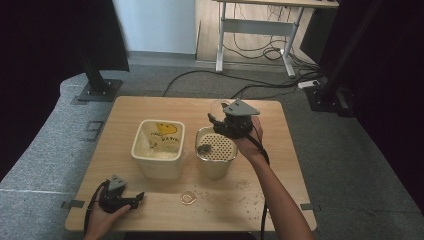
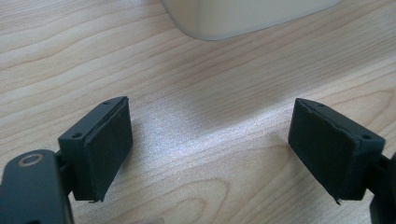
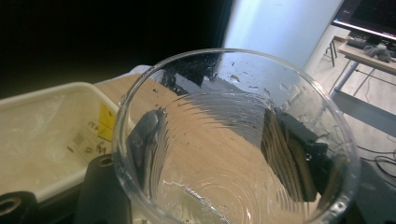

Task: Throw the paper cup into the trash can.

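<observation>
My right gripper (image 1: 223, 119) hangs over the back rim of a round cream pot (image 1: 215, 159) and is shut on a clear ribbed plastic cup (image 1: 219, 106). In the right gripper view the cup (image 3: 233, 140) is wet inside, and the gripper (image 3: 219, 154) shows through its walls, one jaw on each side. A perforated strainer (image 1: 220, 145) tops the pot, with a dark wet lump (image 1: 204, 149) on it. A square cream tub (image 1: 158, 149) with a yellow smiley label stands to the left. My left gripper (image 1: 134, 200) rests open at the table's front left with nothing between its fingers (image 2: 105, 149).
A small clear ring-shaped thing (image 1: 188, 198) lies on the wooden table (image 1: 150, 107) in front of the pot, with water drops (image 1: 245, 192) to its right. The tub's base (image 2: 243, 16) is just ahead of the left gripper (image 2: 210, 144). A desk and cables are on the floor beyond.
</observation>
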A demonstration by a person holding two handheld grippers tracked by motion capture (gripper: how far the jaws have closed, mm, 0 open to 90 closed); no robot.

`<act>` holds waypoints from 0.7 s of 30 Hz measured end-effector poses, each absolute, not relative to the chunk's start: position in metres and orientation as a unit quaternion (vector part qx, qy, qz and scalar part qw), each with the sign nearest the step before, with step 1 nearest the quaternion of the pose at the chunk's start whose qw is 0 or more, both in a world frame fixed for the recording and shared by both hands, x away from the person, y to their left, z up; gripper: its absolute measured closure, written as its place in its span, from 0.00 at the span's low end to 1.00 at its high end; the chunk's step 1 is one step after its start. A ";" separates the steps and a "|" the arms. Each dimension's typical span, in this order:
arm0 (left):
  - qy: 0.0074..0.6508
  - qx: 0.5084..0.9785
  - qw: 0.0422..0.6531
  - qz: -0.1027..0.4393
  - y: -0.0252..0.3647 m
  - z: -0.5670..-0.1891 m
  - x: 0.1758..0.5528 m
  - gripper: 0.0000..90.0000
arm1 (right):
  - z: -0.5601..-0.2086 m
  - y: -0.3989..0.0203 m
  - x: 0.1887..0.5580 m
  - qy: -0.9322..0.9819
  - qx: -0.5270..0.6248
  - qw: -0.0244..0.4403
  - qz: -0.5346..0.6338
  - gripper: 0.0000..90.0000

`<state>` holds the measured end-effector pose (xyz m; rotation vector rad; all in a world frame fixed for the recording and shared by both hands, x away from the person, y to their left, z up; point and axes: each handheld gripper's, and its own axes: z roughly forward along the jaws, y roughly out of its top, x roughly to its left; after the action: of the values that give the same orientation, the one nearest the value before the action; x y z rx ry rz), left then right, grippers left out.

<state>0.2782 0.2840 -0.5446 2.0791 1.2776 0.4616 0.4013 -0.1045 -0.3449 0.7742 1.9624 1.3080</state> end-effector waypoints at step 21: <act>0.479 0.796 0.324 0.179 0.284 -0.546 0.278 0.15 | -0.362 0.028 0.422 0.773 0.247 0.189 0.553 0.32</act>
<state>0.2778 0.2837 -0.5456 2.0894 1.2558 0.4703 0.4223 0.0284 -0.3615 0.6941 2.1722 1.5556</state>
